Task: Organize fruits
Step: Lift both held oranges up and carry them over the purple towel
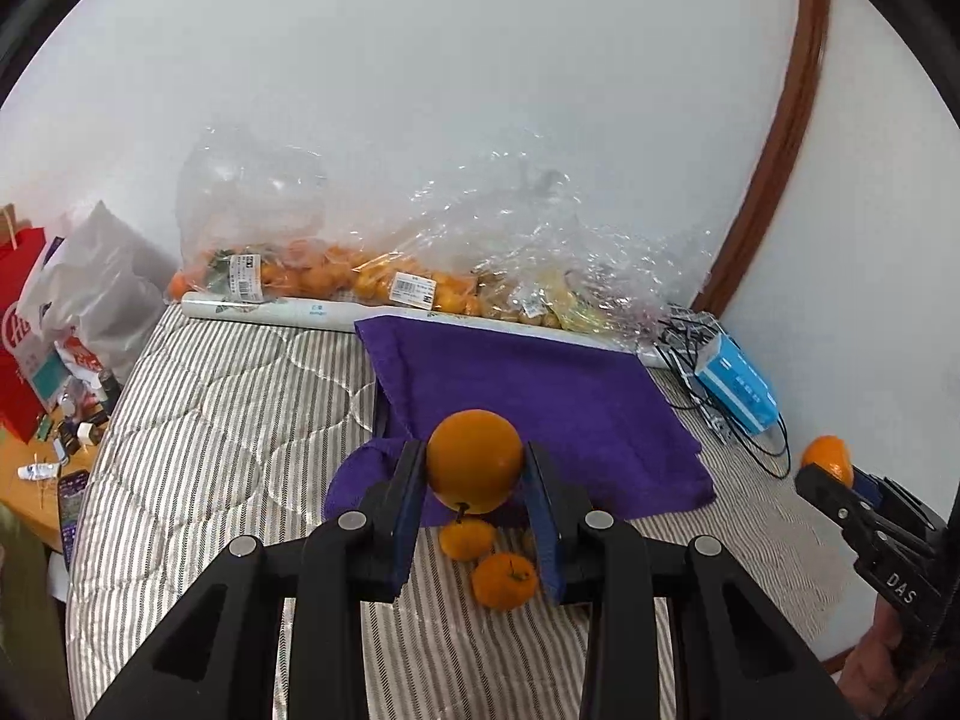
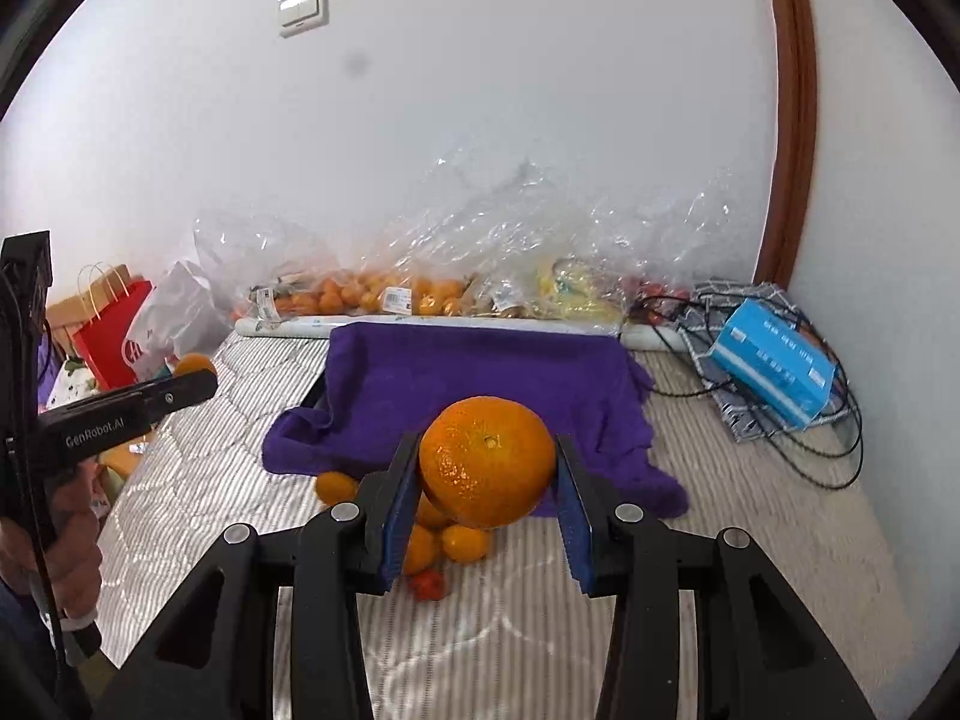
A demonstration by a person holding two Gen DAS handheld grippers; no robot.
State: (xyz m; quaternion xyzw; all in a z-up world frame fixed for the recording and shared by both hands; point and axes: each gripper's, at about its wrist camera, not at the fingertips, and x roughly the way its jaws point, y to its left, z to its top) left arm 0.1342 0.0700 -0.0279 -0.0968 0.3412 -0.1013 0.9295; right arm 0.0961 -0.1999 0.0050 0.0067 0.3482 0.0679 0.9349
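Fig.: left gripper [image 1: 474, 474] & right gripper [image 2: 487, 468], jaws each clamped on an orange, held above purple towel [image 1: 540, 396] on bed, presumably for sorting.

A bed [image 2: 198, 480] covered by a grey-and-white striped quilt is shown. A purple towel [image 2: 480, 372] is spread across its middle. Small oranges [image 2: 465, 543] are gathered at the towel's near edge. Clear bags of fruit [image 1: 336, 276] and a white roll [image 1: 288, 309] are lined along the wall. A blue box [image 2: 774, 369] is set on cables at the right.
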